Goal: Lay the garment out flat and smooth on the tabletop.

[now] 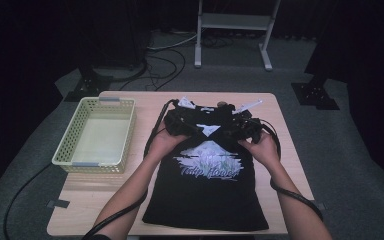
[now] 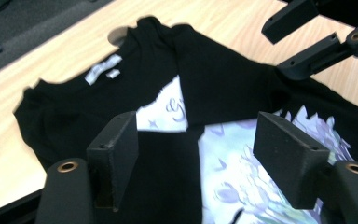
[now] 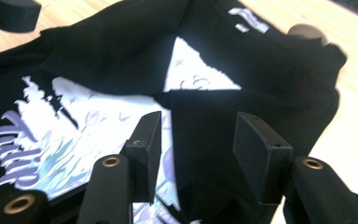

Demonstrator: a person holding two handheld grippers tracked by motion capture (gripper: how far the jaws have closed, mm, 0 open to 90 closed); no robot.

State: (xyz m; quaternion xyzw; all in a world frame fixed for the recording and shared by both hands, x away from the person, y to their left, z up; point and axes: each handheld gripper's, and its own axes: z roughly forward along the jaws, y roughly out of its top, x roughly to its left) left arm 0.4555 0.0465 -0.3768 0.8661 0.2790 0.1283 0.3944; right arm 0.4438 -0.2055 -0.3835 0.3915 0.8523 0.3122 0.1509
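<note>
A black T-shirt [image 1: 205, 195] with a pale tulip print [image 1: 209, 162] lies flat on the wooden table [image 1: 285, 150], collar at the far side. Both sleeves are folded in over the chest, leaving a white triangle of print [image 3: 191, 70] between them. My left gripper [image 1: 191, 125] hovers over the left folded sleeve [image 2: 168, 186]; its jaws [image 2: 196, 140] stand open and apart from the cloth. Over the right folded sleeve [image 3: 205, 126], my right gripper [image 1: 236, 129] is also open [image 3: 198, 140], with nothing pinched. The neck label [image 2: 102, 69] shows near the collar.
A pale yellow perforated basket [image 1: 75, 131] stands on the table's left part. A white metal frame [image 1: 232, 30] and cables [image 1: 165, 62] lie on the floor beyond the far edge. The right gripper's jaws [image 2: 307, 42] show in the left gripper view.
</note>
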